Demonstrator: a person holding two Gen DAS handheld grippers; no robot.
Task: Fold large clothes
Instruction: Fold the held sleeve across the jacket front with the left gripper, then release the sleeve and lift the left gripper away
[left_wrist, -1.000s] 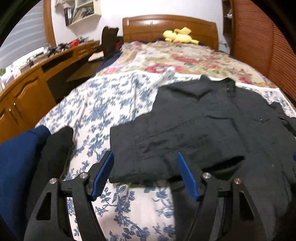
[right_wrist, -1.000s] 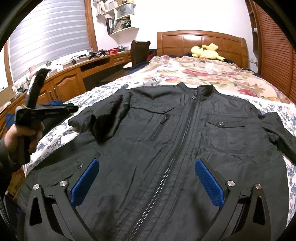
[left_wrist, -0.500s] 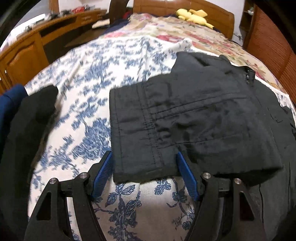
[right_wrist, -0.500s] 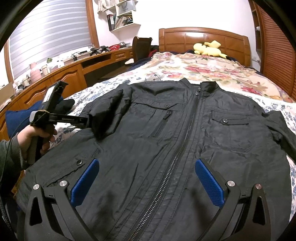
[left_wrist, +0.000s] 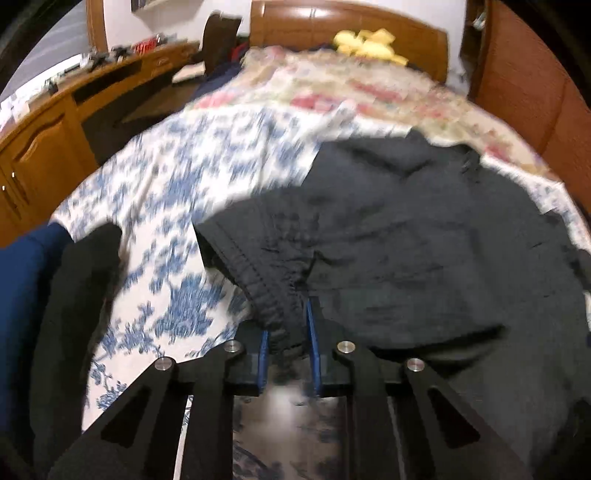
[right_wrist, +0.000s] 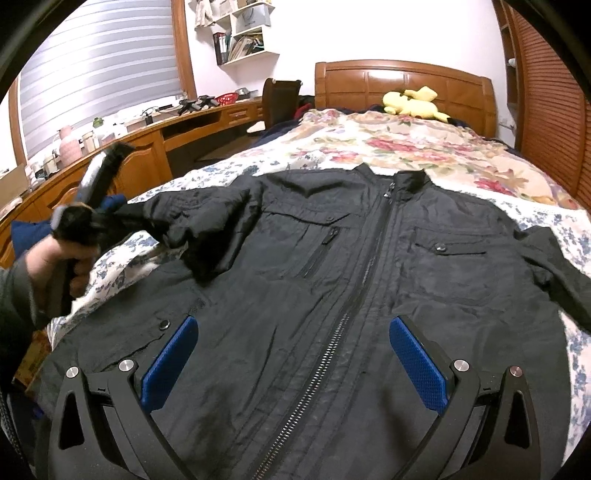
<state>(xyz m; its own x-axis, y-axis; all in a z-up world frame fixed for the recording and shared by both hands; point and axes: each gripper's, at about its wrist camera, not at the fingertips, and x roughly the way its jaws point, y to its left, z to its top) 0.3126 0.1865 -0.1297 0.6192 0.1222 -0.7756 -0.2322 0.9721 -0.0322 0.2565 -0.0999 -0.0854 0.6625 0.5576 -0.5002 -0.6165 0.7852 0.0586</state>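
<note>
Bedspread (right_wrist: 424, 155) carries jacket (right_wrist: 369, 266); left jaws pinch its cuff (left_wrist: 273, 295), right jaws spread above.

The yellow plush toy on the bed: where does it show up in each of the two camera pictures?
Left wrist view: yellow plush toy at top centre, blurred, against the wooden headboard.
Right wrist view: the toy at upper right of centre, sharp, before the same headboard.
Shared landmark: the black jacket spread on the bed.
</note>
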